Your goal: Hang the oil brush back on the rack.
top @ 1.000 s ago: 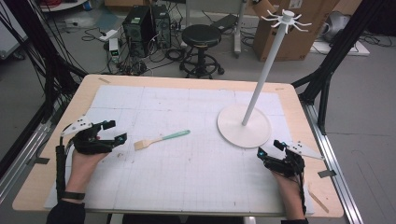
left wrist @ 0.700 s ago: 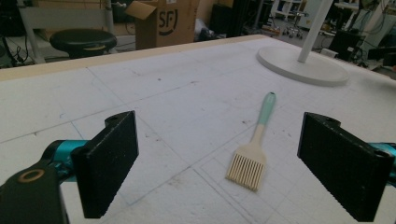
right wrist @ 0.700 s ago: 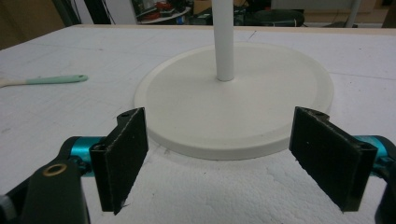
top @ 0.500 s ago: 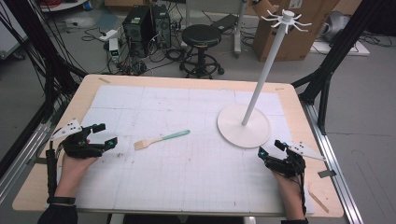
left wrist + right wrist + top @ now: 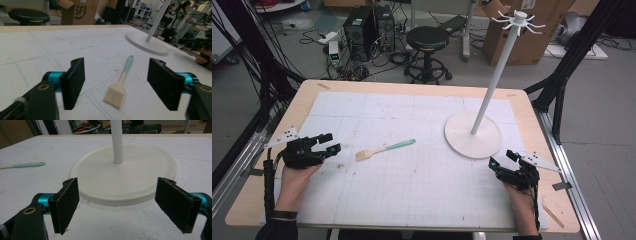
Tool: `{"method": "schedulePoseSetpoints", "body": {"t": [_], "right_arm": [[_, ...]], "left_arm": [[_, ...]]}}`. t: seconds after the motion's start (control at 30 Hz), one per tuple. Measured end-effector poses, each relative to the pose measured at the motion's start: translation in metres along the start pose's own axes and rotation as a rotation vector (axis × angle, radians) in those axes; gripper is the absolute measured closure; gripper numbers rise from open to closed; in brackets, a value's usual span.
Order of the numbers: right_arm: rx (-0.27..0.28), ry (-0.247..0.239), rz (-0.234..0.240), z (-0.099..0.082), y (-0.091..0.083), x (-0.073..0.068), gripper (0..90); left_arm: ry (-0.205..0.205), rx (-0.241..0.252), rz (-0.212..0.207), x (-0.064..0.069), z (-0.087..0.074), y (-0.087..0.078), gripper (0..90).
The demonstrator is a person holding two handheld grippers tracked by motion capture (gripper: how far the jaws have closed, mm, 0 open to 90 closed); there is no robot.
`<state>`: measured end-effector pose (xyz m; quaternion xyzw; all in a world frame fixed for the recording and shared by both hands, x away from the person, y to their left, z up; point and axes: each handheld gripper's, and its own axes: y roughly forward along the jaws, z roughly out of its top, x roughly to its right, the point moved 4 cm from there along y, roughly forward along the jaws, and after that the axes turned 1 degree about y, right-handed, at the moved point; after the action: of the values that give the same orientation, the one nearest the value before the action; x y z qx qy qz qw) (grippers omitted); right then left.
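A pastry brush (image 5: 384, 149) with pale bristles and a mint-green handle lies flat on the white mat, left of centre. My left gripper (image 5: 333, 142) rests on the mat just left of the bristles and points at them, a short gap away. Its jaws are open and have just been closing a little, with nothing between them. In the left gripper view the brush (image 5: 120, 87) lies on the mat ahead of the left gripper (image 5: 116, 61). My right gripper (image 5: 502, 158) sits open at the near right, pointing at the white stand's base (image 5: 473, 135). The right gripper (image 5: 118, 181) holds nothing.
The stand's white pole (image 5: 497, 75) rises from the round base (image 5: 125, 175) to a crown of hooks (image 5: 518, 20). The wooden table's edge (image 5: 412, 85) frames the mat. A stool (image 5: 427, 40), computers and boxes stand on the floor beyond.
My left hand has shifted slightly to the left, away from the brush, and its jaws have narrowed a little. The right hand and the brush have not moved.
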<state>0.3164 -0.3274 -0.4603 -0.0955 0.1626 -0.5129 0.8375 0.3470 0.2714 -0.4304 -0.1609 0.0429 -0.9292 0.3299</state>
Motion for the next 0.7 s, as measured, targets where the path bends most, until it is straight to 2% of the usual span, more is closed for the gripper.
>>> {"method": "schedulePoseSetpoints", "body": {"t": [0.07,0.13,0.27,0.43,0.5,0.57,0.7], "right_arm": [[0.002,-0.011,0.0,0.0,0.0,0.0,18.8],[0.002,-0.01,-0.002,0.0,0.0,-0.001,18.8],[0.004,-0.012,-0.002,0.0,0.0,-0.001,18.8],[0.007,-0.018,0.0,0.0,0.0,-0.001,18.8],[0.005,-0.011,-0.001,0.0,0.0,-0.001,18.8],[0.005,-0.011,0.0,0.0,0.0,-0.001,18.9],[0.003,-0.009,0.0,0.0,0.0,-0.001,18.9]], "left_arm": [[0.01,-0.021,-0.007,0.003,0.001,0.003,23.0],[0.044,-0.038,-0.012,0.007,0.003,0.007,20.8],[0.067,-0.043,-0.043,0.016,0.007,0.02,19.0],[0.11,-0.128,-0.05,0.025,0.008,0.046,17.7],[0.129,-0.177,-0.053,0.028,0.008,0.057,16.5],[0.156,-0.208,-0.035,0.031,0.008,0.067,16.3],[0.17,-0.237,-0.051,0.033,0.008,0.081,16.3]]}}
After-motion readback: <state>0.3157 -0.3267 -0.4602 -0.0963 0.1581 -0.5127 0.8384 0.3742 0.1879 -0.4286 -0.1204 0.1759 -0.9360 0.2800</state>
